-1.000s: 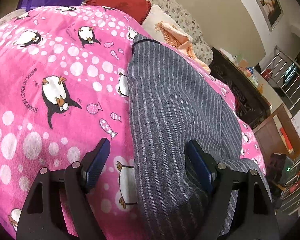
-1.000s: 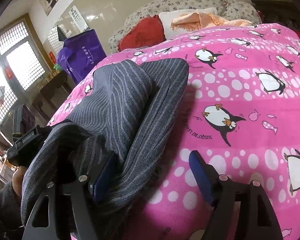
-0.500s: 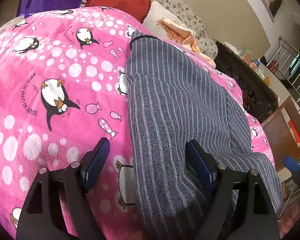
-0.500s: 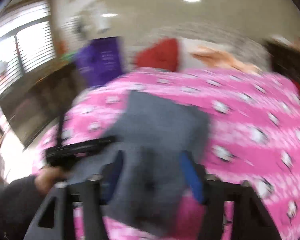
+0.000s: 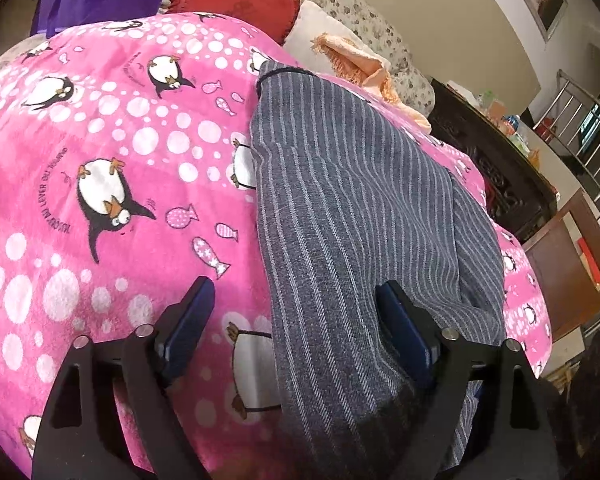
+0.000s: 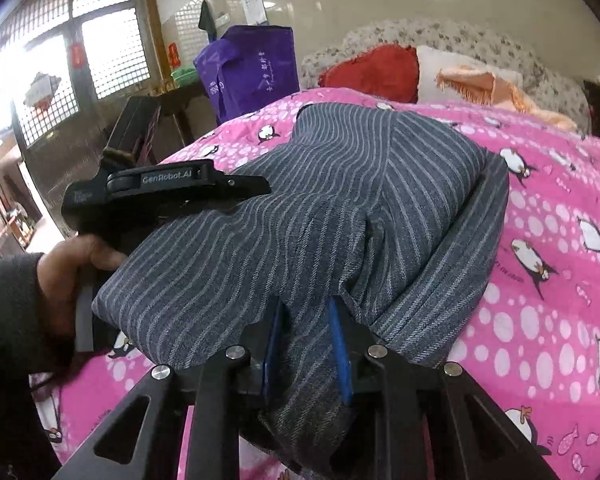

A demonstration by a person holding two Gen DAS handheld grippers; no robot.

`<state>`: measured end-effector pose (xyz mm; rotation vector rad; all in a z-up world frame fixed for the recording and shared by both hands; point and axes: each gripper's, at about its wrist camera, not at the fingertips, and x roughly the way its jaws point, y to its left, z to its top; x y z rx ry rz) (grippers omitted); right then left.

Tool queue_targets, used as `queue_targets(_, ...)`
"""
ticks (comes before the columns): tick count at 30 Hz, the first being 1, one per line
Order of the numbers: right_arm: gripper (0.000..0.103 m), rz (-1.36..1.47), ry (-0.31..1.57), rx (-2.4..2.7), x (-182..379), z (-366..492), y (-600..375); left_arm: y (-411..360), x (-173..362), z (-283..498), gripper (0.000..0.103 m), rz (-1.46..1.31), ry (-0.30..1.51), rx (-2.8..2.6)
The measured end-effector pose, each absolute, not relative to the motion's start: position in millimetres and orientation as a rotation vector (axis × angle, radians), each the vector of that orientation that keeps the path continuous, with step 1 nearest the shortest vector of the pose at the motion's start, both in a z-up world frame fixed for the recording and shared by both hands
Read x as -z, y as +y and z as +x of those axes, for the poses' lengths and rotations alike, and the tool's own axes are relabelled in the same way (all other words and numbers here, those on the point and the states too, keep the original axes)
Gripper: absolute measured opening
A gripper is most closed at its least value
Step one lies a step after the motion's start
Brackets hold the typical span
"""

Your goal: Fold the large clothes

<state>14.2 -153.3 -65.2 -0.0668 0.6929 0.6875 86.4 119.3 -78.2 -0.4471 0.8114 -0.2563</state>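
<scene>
- Garment (image 5: 352,216) is laid on the bed (image 5: 100,152).
- Right gripper (image 6: 306,344): fingers closing, a fold pinched.
- Left gripper (image 5: 296,320): fingers opening wide, nothing gripped.
- Risk: thick fold could be lost if lifted early.

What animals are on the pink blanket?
Black-and-white penguins, with little fish and white dots, on the pink blanket. The left wrist view shows them best.

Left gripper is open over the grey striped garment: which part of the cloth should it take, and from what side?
Take the grey striped garment at its long left edge, which lies between the open left gripper fingers, coming in low from the near end. That edge sits raised on the pink penguin blanket, so a finger could probably slip under it. The right gripper is closing on the near bunched end.
</scene>
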Motion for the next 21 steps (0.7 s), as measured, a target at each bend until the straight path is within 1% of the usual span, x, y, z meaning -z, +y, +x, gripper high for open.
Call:
queue_targets(4,0.022,-0.077,0.671,-0.679,68.4,10.1,-150.2,112.7,74.7,91.5,0.089,-0.39,0.838,0.241)
queue_targets(5,0.022,-0.086,0.663,-0.674,68.7,5.4,-149.1,110.1,73.3,92.3,0.091,-0.367,0.846,0.224)
queue_targets(6,0.022,-0.097,0.656,-0.668,67.7,1.8,-146.0,107.9,71.8,93.3,0.097,-0.353,0.855,0.203)
queue_targets(8,0.022,-0.111,0.644,-0.66,67.4,-0.2,-143.4,105.3,71.0,95.4,0.102,-0.346,0.887,0.172)
queue_targets(13,0.022,-0.094,0.64,-0.669,67.9,-1.2,-147.0,110.0,74.0,97.6,0.102,-0.402,0.894,0.158)
queue_targets(15,0.023,-0.078,0.643,-0.679,68.3,-1.0,-149.5,107.2,70.8,100.7,0.102,-0.38,0.931,0.155)
queue_targets(17,0.023,-0.055,0.64,-0.694,68.6,-0.9,-153.7,100.1,63.7,97.7,0.102,-0.344,0.977,0.148)
queue_targets(21,0.023,-0.061,0.62,-0.672,65.3,-4.8,-155.6,86.1,33.7,63.5,0.102,-0.361,0.952,0.143)
